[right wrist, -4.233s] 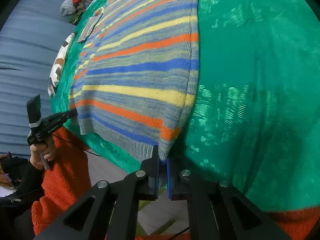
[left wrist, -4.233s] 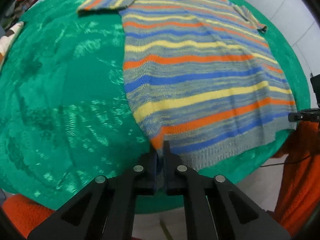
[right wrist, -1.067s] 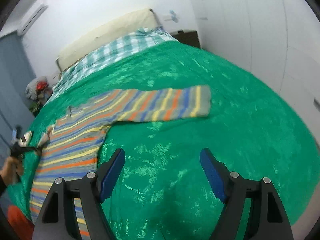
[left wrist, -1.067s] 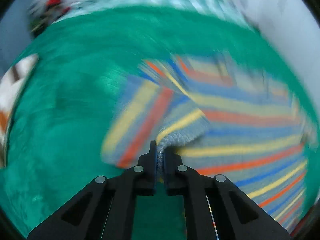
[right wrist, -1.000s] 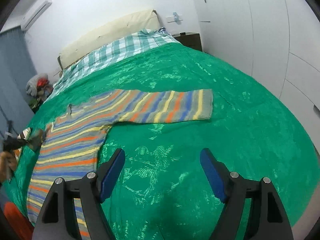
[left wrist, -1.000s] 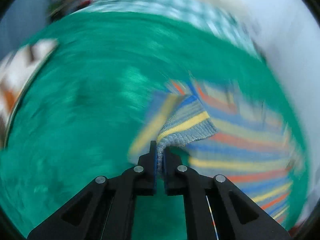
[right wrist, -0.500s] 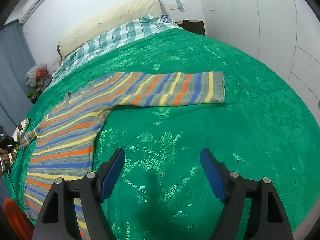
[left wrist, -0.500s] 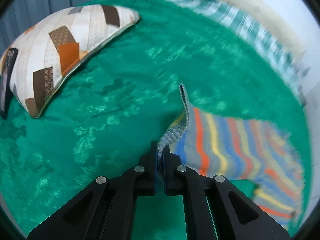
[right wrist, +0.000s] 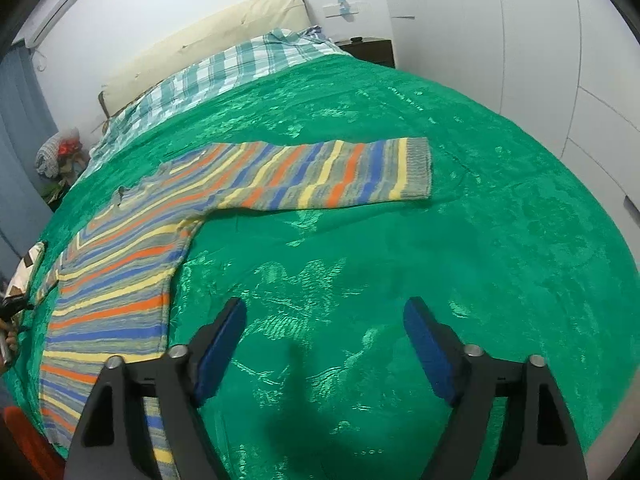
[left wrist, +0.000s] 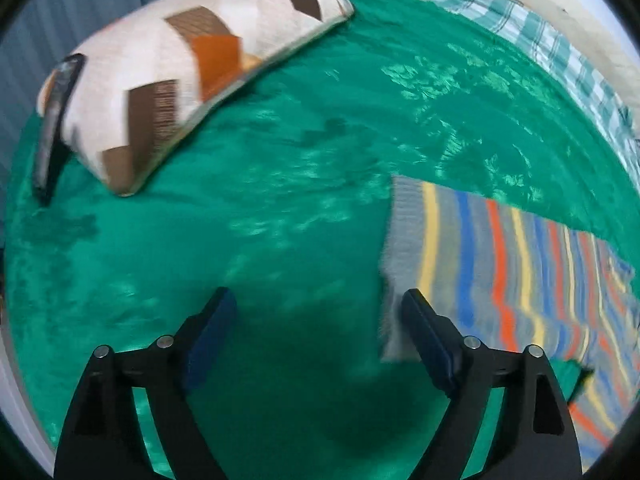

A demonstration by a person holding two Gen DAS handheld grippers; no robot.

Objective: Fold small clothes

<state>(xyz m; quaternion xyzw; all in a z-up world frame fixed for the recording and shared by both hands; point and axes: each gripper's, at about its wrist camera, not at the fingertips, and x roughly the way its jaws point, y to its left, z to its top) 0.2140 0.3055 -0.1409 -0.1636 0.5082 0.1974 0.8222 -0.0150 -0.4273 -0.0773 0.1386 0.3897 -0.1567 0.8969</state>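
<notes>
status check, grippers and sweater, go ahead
Left gripper open, right gripper open. Sweater flat, sleeves spread, unfolded. Pillow clear of it.

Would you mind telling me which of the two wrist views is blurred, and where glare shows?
Left wrist view: motion-blurred, smearing the patchwork pillow and striped knit sweater. Right wrist view: sharp, the sweater crisp, with glare patches on the shiny green bedspread; fisheye bending in both.

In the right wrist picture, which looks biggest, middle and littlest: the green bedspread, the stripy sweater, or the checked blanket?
1. green bedspread, fills most of the view
2. stripy sweater
3. checked blanket, though it lies farthest away, so its real size is unsure
</notes>
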